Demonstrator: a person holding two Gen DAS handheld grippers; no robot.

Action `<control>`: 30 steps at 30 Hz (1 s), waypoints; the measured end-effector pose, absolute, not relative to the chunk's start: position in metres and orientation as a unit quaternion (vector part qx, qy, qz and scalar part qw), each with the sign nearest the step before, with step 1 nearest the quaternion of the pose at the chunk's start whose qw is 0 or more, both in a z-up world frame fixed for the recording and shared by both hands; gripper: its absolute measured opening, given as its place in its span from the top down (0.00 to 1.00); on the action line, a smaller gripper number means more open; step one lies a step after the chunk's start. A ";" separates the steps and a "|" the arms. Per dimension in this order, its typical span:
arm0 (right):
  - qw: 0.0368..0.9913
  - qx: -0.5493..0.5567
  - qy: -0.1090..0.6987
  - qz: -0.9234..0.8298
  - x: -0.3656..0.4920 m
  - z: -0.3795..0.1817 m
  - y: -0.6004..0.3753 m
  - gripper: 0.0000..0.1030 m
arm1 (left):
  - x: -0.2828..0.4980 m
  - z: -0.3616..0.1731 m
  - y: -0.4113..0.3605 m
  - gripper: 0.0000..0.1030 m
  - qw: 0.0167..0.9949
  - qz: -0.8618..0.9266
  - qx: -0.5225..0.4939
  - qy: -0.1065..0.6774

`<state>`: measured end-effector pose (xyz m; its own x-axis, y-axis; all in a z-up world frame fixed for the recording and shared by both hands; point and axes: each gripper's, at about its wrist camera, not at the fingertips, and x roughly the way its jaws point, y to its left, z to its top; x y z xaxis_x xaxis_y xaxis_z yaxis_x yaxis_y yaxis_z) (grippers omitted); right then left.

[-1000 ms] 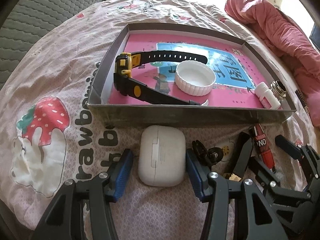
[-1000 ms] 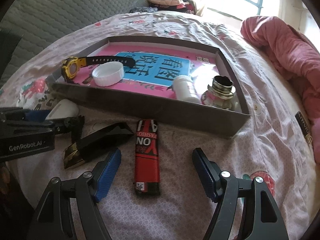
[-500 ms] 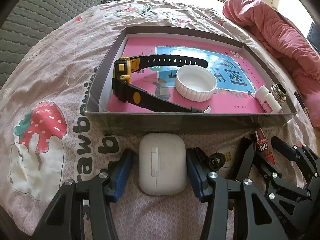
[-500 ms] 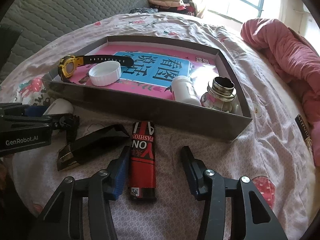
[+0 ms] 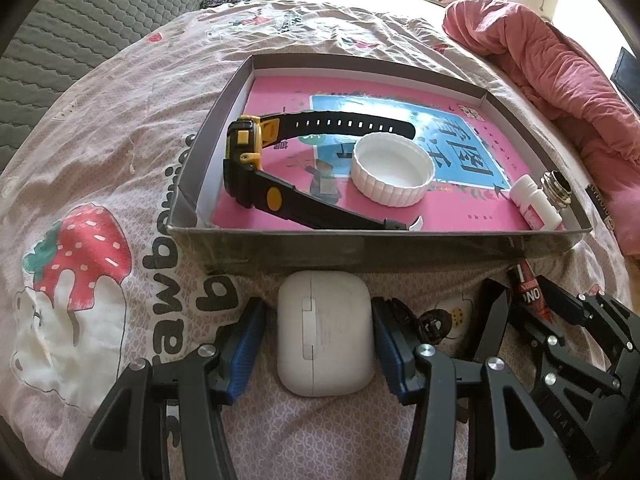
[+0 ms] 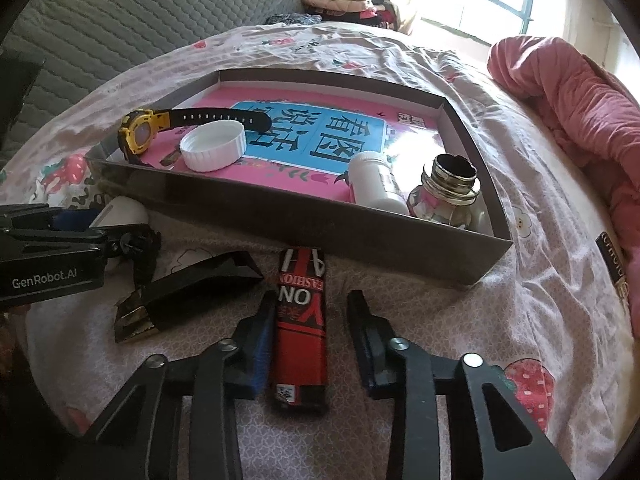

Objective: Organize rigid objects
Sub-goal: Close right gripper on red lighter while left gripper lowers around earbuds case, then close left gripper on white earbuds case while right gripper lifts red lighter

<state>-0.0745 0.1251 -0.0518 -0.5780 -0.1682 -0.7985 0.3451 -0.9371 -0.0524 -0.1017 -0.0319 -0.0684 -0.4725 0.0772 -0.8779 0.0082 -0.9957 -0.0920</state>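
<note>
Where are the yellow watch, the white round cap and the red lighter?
yellow watch (image 5: 245,145): left wrist view, on its yellow case, inside the tray.
white round cap (image 5: 392,175): left wrist view, on its hollow inside.
red lighter (image 6: 301,320): right wrist view, on the middle of its printed body.

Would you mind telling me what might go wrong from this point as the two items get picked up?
1. The right tongs have just been closing around the lighter, yet a gap shows at one pad; an off-centre squeeze may twist it.
2. The lighter's far end lies at the box wall, so lifting forward may snag.
3. The left tongs straddle the smooth earbuds case, which may slip.
</note>
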 end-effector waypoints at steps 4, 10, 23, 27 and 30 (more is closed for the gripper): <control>0.149 0.443 0.083 -0.880 -0.078 -0.050 0.133 0.78 | -0.101 -0.069 -0.030 0.49 0.018 0.858 -0.512 -0.039; 0.159 0.450 0.044 -0.877 -0.081 -0.045 0.144 0.78 | -0.101 -0.069 -0.032 0.49 0.020 0.859 -0.509 -0.043; 0.167 0.431 0.018 -0.887 -0.073 -0.029 0.157 0.78 | -0.099 -0.064 -0.037 0.56 0.021 0.862 -0.504 -0.057; 0.166 0.426 0.021 -0.889 -0.072 -0.025 0.157 0.78 | -0.095 -0.058 -0.038 0.56 0.018 0.864 -0.500 -0.060; 0.170 0.417 0.023 -0.893 -0.070 -0.019 0.156 0.78 | -0.091 -0.052 -0.039 0.56 0.021 0.865 -0.497 -0.063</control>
